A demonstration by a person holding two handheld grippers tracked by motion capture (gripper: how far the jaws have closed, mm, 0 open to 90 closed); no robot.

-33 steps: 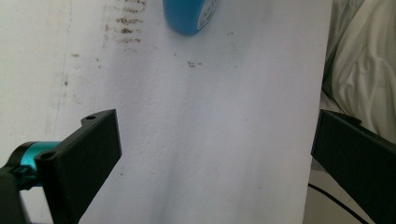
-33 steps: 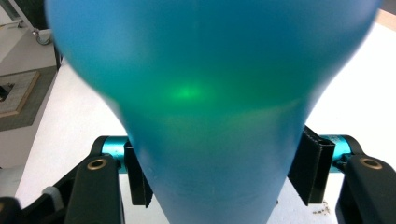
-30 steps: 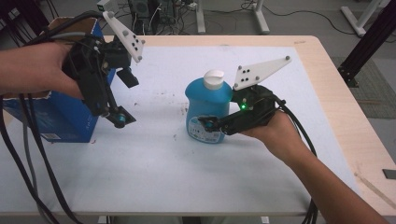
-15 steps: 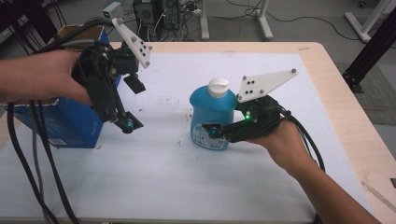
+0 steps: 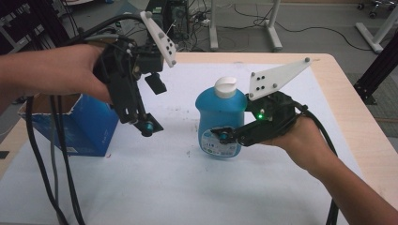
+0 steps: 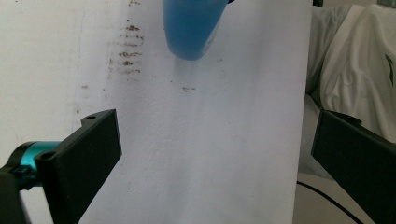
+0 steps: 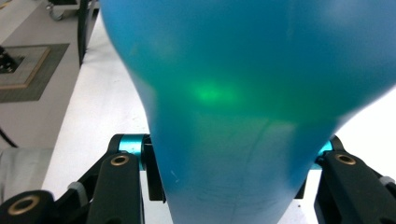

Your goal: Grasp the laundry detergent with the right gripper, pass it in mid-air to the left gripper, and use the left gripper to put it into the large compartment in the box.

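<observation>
The black jaws of the right gripper (image 5: 224, 136) are pressed on both sides of a blue plastic bottle with a white cap (image 5: 220, 119), and they have just been closing on it; in the right gripper view the blue body (image 7: 243, 107) is seen squeezed between the two pads, with a green glow of light reflected on it. The bottle is gripped low on its body, near its white label, and it is kept upright above the white sheet (image 5: 187, 187) that covers the light wooden table (image 5: 347, 98), about in the middle of it. In the left gripper view its rounded bottom (image 6: 190, 32) appears clear of the sheet. The right gripper is carried by a hand that comes from the lower right, and a grey three-cornered plate (image 5: 277, 77) stands over it. The jaws of the left gripper (image 5: 149, 126) are spread wide and nothing is between them; in its own view only the sheet with some brown marks is seen in the gap. This gripper is pointed down, well apart from the bottle, just beside an open blue cardboard box (image 5: 84, 124) at the left edge of the table.
</observation>
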